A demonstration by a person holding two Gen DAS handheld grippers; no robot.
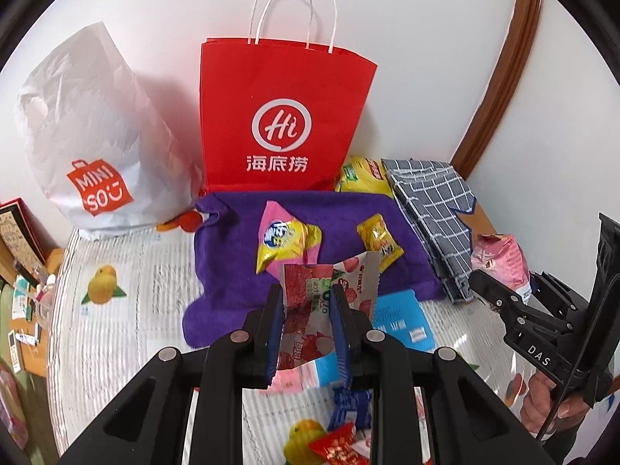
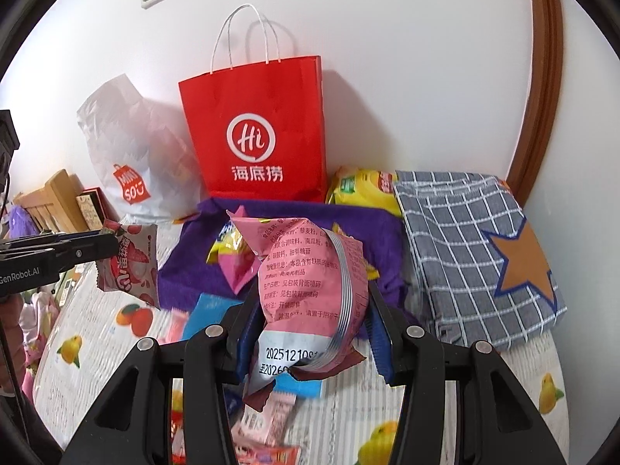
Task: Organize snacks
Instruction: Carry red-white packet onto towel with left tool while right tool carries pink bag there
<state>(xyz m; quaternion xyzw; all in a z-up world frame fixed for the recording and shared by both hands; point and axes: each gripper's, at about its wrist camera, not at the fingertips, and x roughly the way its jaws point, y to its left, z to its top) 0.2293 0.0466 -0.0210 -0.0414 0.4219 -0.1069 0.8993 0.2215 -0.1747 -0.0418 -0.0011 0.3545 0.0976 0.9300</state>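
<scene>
- Mid-carry, by the look of it: both grippers loaded and clear of the tabletop, neither snack yet in a bag.
- Left gripper (image 1: 308, 310) clamped narrow on a red strawberry-print packet (image 1: 329, 302), blue pads pressing its lower half, top edge flopping free above the jaws (seen from the right wrist view, same packet (image 2: 130, 267) dangling off the jaw tips, clear of the cloth).
- Right gripper (image 2: 310, 333) closed partway on a puffy pink snack bag (image 2: 310, 271), pinched across its lower part, date stamp facing the camera, crimped end hanging below the jaws.
- Still lying on the purple towel (image 1: 232, 240): a pink-and-yellow packet (image 1: 286, 240) and a small yellow candy (image 1: 379, 244), apart from each other; more wrappers on the fruit-print table cover (image 1: 116, 329) nearer the cameras.
- Likely destinations at the wall: red paper bag (image 1: 286, 116) standing upright, and the white plastic bag (image 1: 89, 135) beside it (which snack belongs in which, impossible to tell).
- Next move, judged: lift higher over a bag rim, line up above the opening, then release.
- Worth minding: red bag's mouth not visible from either view, handles standing above the rim and apt to snag; soft packets apt to catch on the edge.
</scene>
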